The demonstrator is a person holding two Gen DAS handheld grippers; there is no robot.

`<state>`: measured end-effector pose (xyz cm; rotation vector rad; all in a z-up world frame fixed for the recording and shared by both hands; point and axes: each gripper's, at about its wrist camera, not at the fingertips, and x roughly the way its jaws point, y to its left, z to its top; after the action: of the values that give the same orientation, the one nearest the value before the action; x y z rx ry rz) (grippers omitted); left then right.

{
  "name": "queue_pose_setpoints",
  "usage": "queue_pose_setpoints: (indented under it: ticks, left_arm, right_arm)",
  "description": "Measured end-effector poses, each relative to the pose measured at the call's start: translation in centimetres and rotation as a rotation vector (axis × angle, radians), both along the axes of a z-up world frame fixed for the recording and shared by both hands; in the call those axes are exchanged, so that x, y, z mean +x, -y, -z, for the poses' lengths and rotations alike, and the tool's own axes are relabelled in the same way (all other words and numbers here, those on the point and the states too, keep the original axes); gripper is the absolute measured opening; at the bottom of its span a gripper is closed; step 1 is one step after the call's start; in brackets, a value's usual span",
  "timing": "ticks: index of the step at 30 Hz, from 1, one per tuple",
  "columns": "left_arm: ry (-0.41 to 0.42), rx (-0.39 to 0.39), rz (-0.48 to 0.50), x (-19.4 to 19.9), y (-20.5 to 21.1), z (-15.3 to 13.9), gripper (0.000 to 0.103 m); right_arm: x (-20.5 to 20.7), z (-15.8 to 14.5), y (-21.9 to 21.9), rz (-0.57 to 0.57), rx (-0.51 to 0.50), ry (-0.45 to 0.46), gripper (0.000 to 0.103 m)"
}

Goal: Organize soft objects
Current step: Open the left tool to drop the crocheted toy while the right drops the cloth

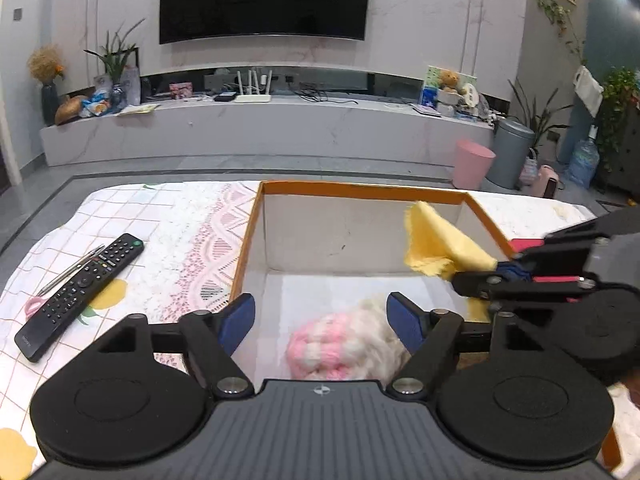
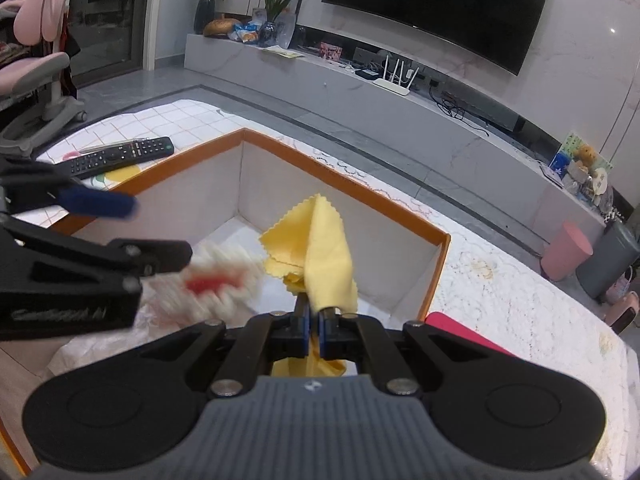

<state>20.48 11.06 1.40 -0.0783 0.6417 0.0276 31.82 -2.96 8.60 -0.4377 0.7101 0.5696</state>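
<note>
Left gripper (image 1: 321, 318): jaws spread wide, nothing between the blue pads (image 1: 239, 322). It sits at the lower centre of the left wrist view, above the box (image 1: 360, 191). A pink-and-white fluffy item (image 1: 340, 350) lies inside the box directly below the gap; whether it touches the right pad cannot be told. In the right wrist view the same item appears blurred at centre left, beside the left gripper's finger.

Right gripper (image 2: 314, 326): jaws closed tight on a yellow cloth (image 2: 320, 252). The cloth stands up from the pads at the centre of the right wrist view, over the box interior, with a fold hanging below the jaws. In the left wrist view the cloth shows at centre right, over the box's right wall.

Box: white inside, orange rim, resting on a patterned tablecloth (image 1: 132, 208).

A remote (image 1: 82, 294) lies on the cloth at the left of the left wrist view, well apart from the box. A red flat object (image 2: 460, 332) lies just outside the box's right wall, at lower right of the right wrist view.
</note>
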Motion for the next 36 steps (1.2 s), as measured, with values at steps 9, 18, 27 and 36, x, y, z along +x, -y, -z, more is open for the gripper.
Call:
queue_pose_setpoints:
  ticks: [9,18,27,36]
  left_arm:
    - [-0.028,-0.115,-0.005,-0.8,-2.2,-2.4,0.090]
    - [-0.020,-0.145,-0.027,-1.2,-3.5,-3.3,0.091]
    - [0.002,-0.128,-0.021,-1.5,-3.9,-3.6,0.090]
    - [0.032,-0.089,-0.029,-2.0,-3.8,-4.4,0.090]
  right_arm:
    - [1.7,-0.2,-1.2,0.048,0.006,-0.067,0.001]
    - [1.1,0.6,-3.9,0.015,-0.105,-0.060,0.002]
    - [1.4,1.6,-5.6,0.024,-0.172,-0.069,0.003]
    - [1.3,0.8,-6.0,0.053,-0.178,-0.041,0.055]
